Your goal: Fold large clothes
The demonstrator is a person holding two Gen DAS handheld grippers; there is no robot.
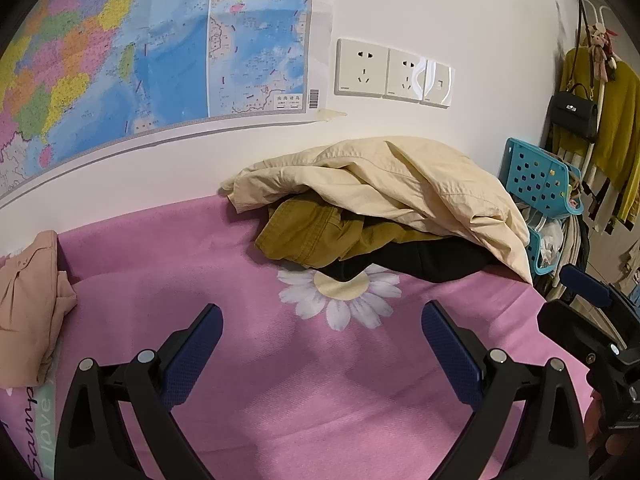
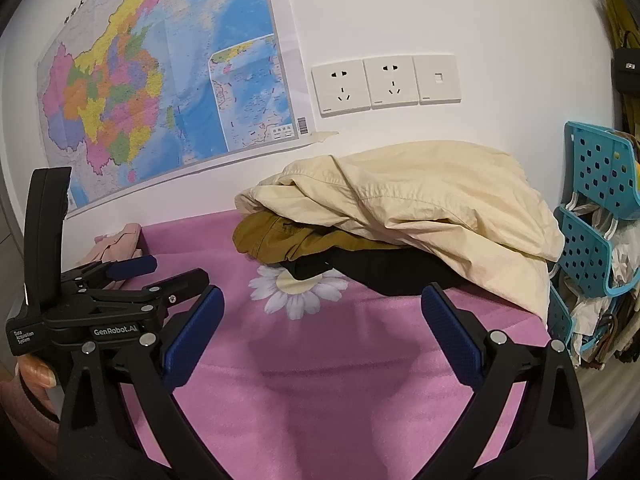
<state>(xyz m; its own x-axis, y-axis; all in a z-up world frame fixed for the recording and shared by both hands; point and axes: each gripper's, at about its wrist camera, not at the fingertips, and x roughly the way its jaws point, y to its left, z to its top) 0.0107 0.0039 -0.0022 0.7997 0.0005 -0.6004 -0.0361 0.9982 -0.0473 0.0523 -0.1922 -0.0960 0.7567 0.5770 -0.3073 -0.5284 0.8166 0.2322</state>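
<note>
On the pink flower-printed cloth covering the tabletop [image 1: 200,248], a folded peach garment [image 1: 28,300] lies at the left edge. Left gripper [image 1: 322,332] and right gripper [image 2: 322,314] hover side by side, jaws released, empty. Against the wall, a rumpled cream jacket [image 1: 400,188] tops olive trousers [image 1: 312,232] and black clothing [image 1: 420,264].

Two low wrist views side by side over pink cloth [image 1: 280,360], facing wall, sharing clothes pile [image 2: 400,208].
</note>
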